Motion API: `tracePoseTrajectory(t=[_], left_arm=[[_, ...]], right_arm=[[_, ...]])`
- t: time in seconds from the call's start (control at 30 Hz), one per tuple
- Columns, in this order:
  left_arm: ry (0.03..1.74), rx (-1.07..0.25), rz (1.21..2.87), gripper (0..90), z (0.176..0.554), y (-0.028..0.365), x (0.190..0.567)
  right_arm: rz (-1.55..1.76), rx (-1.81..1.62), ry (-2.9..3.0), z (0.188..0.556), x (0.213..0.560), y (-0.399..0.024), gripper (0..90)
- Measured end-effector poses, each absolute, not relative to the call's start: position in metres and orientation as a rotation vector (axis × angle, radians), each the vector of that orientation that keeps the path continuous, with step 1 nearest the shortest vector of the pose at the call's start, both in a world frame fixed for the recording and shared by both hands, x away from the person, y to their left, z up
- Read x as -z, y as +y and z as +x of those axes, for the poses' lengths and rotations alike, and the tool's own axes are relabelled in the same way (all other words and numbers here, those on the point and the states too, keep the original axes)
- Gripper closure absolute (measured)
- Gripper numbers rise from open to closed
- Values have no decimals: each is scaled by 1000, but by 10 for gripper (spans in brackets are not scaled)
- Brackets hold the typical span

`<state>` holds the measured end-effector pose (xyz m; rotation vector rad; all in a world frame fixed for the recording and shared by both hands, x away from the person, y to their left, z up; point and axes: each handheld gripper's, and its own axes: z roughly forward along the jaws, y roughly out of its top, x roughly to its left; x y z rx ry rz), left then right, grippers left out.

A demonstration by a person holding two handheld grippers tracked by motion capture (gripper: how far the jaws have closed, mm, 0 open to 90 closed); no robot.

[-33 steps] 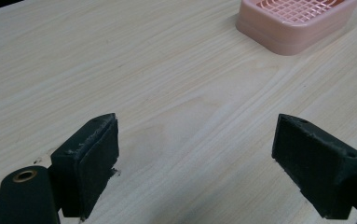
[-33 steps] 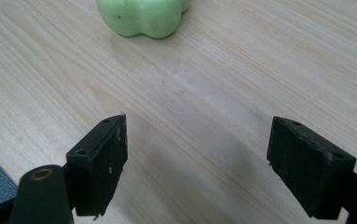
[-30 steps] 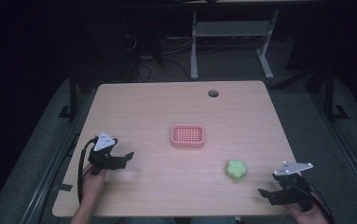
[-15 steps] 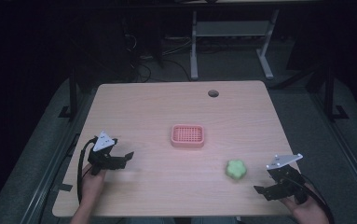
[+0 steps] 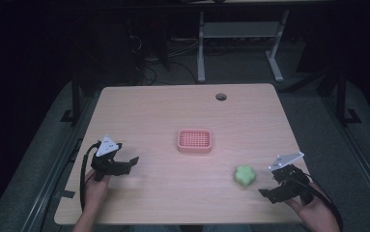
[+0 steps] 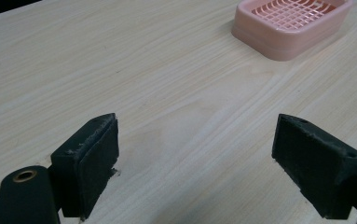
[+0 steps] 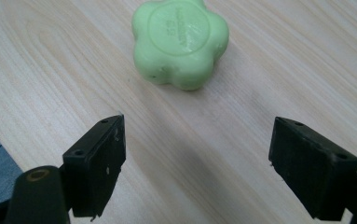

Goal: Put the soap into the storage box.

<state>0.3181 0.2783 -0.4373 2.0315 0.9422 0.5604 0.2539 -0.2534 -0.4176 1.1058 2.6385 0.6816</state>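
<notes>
High view: one wooden table [image 5: 173, 116] is seen at the centre of the frame, with one pink soap dish [image 5: 194, 140] lying near its middle and one green flower-shaped soap [image 5: 244, 175] resting to the lower right of the dish, well apart from it. One dark round hole [image 5: 220, 96] is seen near the table's upper right edge. Two grippers are held, one in each hand. The left gripper [image 5: 130, 162] is placed at the lower left of the frame, the right gripper [image 5: 266, 192] at the lower right, just beside the soap.

Left gripper view: the jaws are spread wide and nothing is held between them; the soap dish [image 6: 291, 23] is seen at the upper right.

Right gripper view: the jaws are likewise spread wide and empty, and the soap [image 7: 180, 41] lies above the gap, untouched.
</notes>
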Motion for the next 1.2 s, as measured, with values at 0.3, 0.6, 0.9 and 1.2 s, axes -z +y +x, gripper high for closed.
tracePoseTrajectory(t=[0.3, 0.6, 0.9, 1.2], left_arm=[[939, -554, 2033, 144, 318, 277, 437], [936, -555, 2029, 144, 318, 278, 437], [937, -550, 2028, 144, 319, 277, 437], [941, -546, 2019, 144, 319, 276, 438]], right_arm=[[1074, -649, 2664, 260, 415, -241, 181], [1042, -629, 2675, 265, 412, -233, 172], [1037, -619, 2703, 271, 413, -224, 161], [1019, -599, 2736, 277, 413, -214, 153]])
